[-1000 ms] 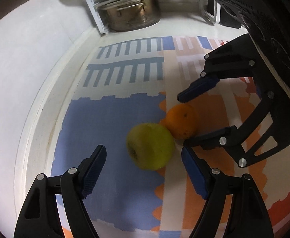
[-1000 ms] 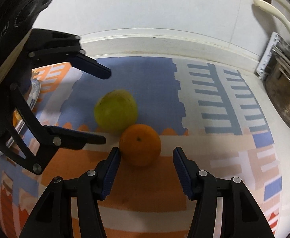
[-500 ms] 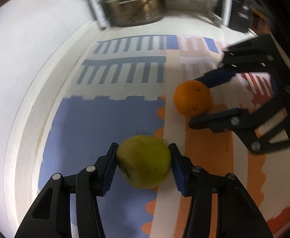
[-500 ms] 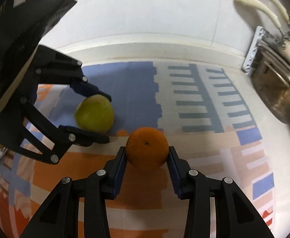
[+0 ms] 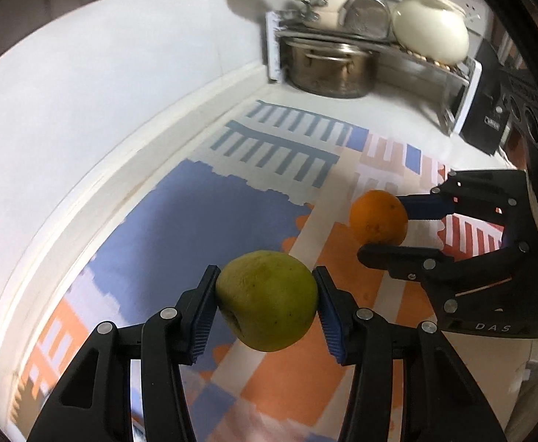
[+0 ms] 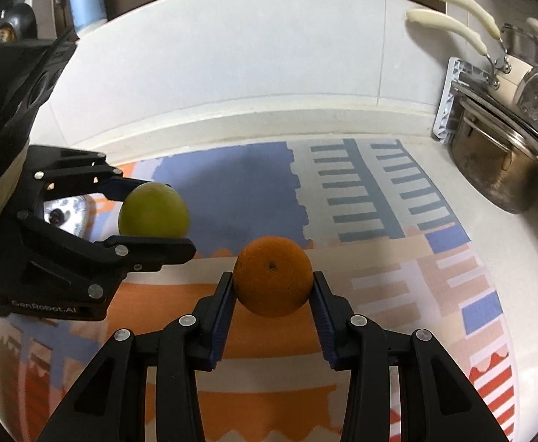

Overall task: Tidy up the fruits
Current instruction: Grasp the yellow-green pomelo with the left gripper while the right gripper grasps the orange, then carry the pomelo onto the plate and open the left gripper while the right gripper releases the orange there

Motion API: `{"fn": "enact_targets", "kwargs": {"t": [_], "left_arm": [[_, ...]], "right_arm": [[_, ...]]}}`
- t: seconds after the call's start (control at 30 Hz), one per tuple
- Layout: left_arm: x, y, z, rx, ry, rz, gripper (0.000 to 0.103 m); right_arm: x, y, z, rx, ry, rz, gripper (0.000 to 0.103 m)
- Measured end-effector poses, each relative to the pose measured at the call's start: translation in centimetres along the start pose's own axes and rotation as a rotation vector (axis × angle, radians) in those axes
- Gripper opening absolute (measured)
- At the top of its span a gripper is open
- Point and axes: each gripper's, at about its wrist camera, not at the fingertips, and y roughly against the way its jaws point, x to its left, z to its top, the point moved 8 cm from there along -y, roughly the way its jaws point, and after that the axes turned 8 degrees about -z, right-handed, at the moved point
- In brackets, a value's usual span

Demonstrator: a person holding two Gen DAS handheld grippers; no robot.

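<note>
Left gripper [image 5: 267,307] clamped on green apple [image 5: 267,300], blue pads pressed to both sides, fruit lifted above patterned mat [image 5: 210,221]. Right gripper [image 6: 272,293] clamped on orange [image 6: 272,276], also raised off mat. Both fruits near each other, not touching. Steel pot [image 5: 327,68] under dish rack [image 5: 375,44] in far corner.

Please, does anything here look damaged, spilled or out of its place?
Nothing stands out. The left gripper holds the green apple squarely between its fingers, and the right gripper holds the orange the same way. Both fruits look whole, and no spill shows on the patterned mat.
</note>
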Motion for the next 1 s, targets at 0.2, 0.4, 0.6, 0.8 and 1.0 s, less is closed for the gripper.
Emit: {"fn": "enact_targets", "kwargs": {"t": [0.2, 0.4, 0.6, 0.8, 1.0], "left_arm": [[0.4, 3.4, -1.3, -0.081, 0.088, 0.036, 0.049], [1.2, 6.6, -3.6, -0.131, 0.166, 0.089, 0.049], [2.1, 9.8, -6.7, -0.181, 0.263, 0.142, 0.049], [2.8, 13.3, -10.0, -0.230, 0.344, 0.202, 0.049], [3.4, 16.6, -14.1, -0.259, 0.415, 0.273, 0.049]], "right_arm": [[1.4, 2.0, 0.3, -0.038, -0.005, 0.012, 0.041], [3.8, 4.3, 0.4, -0.068, 0.009, 0.034, 0.041], [7.0, 6.4, 0.3, -0.088, 0.028, 0.067, 0.042], [10.0, 7.9, 0.0, -0.105, 0.055, 0.100, 0.042], [13.8, 8.8, -0.6, -0.111, 0.091, 0.152, 0.042]]}}
